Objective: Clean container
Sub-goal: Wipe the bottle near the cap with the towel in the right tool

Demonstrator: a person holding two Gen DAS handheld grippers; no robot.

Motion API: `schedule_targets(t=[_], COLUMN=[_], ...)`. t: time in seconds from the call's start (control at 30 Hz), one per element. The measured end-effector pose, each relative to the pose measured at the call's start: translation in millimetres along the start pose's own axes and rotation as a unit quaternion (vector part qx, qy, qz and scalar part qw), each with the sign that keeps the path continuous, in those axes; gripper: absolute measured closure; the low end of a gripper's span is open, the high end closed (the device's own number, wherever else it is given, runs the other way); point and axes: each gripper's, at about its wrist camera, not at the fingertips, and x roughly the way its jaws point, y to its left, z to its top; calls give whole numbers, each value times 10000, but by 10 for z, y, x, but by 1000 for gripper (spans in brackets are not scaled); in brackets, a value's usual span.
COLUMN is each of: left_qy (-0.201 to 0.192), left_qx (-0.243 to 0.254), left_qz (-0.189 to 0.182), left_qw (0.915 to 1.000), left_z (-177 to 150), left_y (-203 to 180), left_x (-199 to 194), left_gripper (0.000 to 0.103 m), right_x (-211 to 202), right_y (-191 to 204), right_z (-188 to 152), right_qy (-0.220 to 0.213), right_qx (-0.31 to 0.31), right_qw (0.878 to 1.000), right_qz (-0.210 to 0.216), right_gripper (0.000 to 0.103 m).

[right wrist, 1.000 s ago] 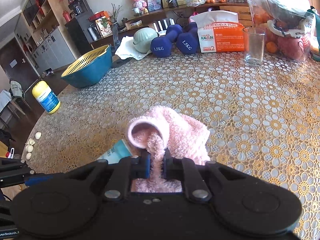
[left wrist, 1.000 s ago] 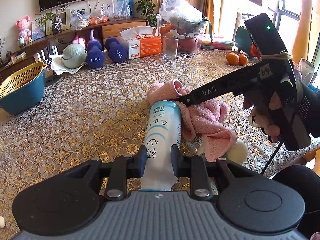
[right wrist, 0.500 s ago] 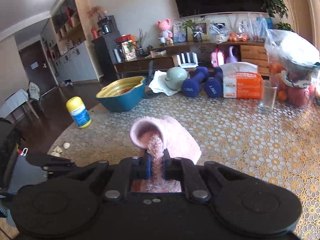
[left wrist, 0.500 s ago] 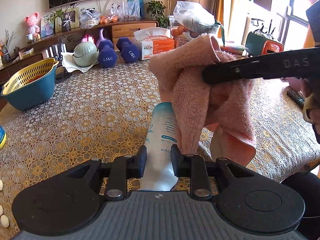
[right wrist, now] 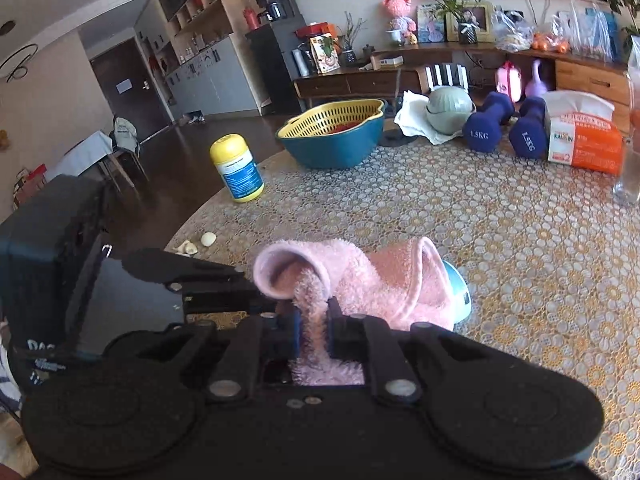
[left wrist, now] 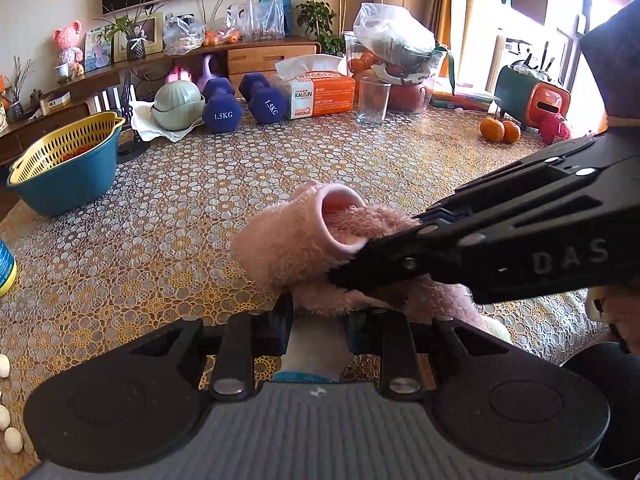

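Pink terry cloth (right wrist: 360, 280) is what everything hinges on from where I stand: the right gripper (right wrist: 312, 326) has its jaws pressed together on a twisted tail of it, and the rest lies draped over the container (left wrist: 314, 344) like a hood. That container, a pale tube with a teal end, lies on its side just above the counter (left wrist: 160, 240), its long axis running straight out from the left gripper (left wrist: 316, 326), whose jaws pinch its near end. So the left hand has the thing itself, and the right comes in across it from the side, nearly square to that axis. In the right wrist view only the teal far end (right wrist: 458, 292) peeks out beyond the cloth. I'd judge the wiping has to travel along the tube, toward or away from the left jaws, with the left grip steadying it. Farther off sit a blue basin with a yellow strainer (left wrist: 68, 164), two dumbbells (left wrist: 240, 104), a tissue box (left wrist: 316, 94) and a glass (left wrist: 373, 100).
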Motion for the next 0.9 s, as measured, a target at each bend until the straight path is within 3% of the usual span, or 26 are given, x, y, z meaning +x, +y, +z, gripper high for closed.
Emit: schedule_targets(t=[0.23,0.5,0.9], left_qy=[-2,-15,-35], left_qx=[9,-37,-64], left_qz=[-28,-50,-30], left_qw=[10000,10000,10000], left_z=[7,7,19], left_y=[6,43,97], left_x=[3,14,25], left_gripper=[78,78,78], right_x=[179,221,293], right_y=[-178,-155,-453], right_z=[-38,-10,109], right_qy=[208,176,147], right_qx=[196,-334,-422], right_qw=[9994,9973,9898], right_qz=[-192,-636,-1350], right_gripper=[93,95,92])
